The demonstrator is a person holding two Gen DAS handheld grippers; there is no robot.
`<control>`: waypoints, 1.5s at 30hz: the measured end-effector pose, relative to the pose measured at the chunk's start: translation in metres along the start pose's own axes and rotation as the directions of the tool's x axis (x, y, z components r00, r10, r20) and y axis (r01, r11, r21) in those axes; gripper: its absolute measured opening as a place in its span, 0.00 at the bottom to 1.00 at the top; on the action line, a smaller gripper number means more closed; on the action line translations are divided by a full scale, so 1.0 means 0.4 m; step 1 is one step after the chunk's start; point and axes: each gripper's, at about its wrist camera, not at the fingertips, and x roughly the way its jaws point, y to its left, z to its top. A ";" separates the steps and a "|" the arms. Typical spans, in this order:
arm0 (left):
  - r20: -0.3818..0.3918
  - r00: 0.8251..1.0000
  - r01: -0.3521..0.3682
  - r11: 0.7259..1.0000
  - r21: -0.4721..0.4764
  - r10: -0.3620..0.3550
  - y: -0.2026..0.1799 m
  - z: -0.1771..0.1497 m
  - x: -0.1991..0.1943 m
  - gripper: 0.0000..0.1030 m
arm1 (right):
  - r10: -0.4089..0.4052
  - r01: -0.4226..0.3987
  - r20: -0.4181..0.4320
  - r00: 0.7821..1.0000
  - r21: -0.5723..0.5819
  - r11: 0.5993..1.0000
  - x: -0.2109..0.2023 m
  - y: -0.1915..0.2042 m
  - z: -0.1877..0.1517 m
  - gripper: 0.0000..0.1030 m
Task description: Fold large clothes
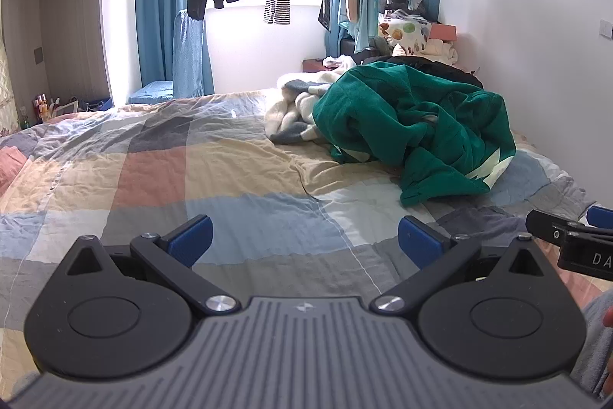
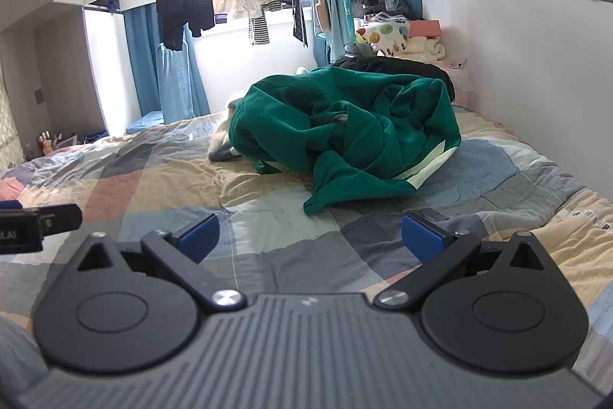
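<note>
1. Patchwork quilt (image 1: 161, 179) in blue, tan, pink and grey squares covers the bed.
2. Green garment (image 2: 345, 137), crumpled in a heap with white markings, lies on the quilt toward the wall side, well ahead of both grippers.
3. White-and-grey blanket (image 1: 295, 110) sits bunched just behind it.
4. Left gripper (image 1: 304, 242) is spread wide, holding nothing.
5. Right gripper (image 2: 310, 236) is likewise spread, empty.

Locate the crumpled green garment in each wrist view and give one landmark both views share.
Left wrist view: the green garment lies right of centre on the checked quilt, beyond the open left tool.
Right wrist view: it lies at centre, slightly right, beyond the open right tool.
Shared landmark: the striped socks hanging at the window.
</note>
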 end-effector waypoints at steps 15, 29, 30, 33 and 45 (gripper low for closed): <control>-0.007 1.000 0.001 1.000 0.001 -0.001 -0.005 -0.010 0.017 1.00 | -0.007 0.008 -0.017 1.000 0.006 1.000 0.018 -0.001 -0.008 1.00; -0.008 1.000 0.001 1.000 0.000 -0.001 -0.006 -0.009 0.018 1.00 | -0.010 0.010 -0.019 1.000 0.005 1.000 0.023 -0.002 -0.011 1.00; -0.009 1.000 0.000 1.000 0.000 0.000 -0.007 -0.009 0.019 1.00 | -0.011 0.011 -0.019 1.000 0.005 1.000 0.024 -0.001 -0.012 1.00; -0.009 1.000 0.000 1.000 0.001 0.000 -0.008 -0.009 0.019 1.00 | -0.011 0.011 -0.019 1.000 0.005 1.000 0.025 -0.002 -0.013 1.00; -0.011 1.000 0.000 1.000 -0.001 0.000 -0.007 -0.009 0.021 1.00 | -0.013 0.013 -0.022 1.000 0.009 1.000 0.030 -0.008 -0.019 1.00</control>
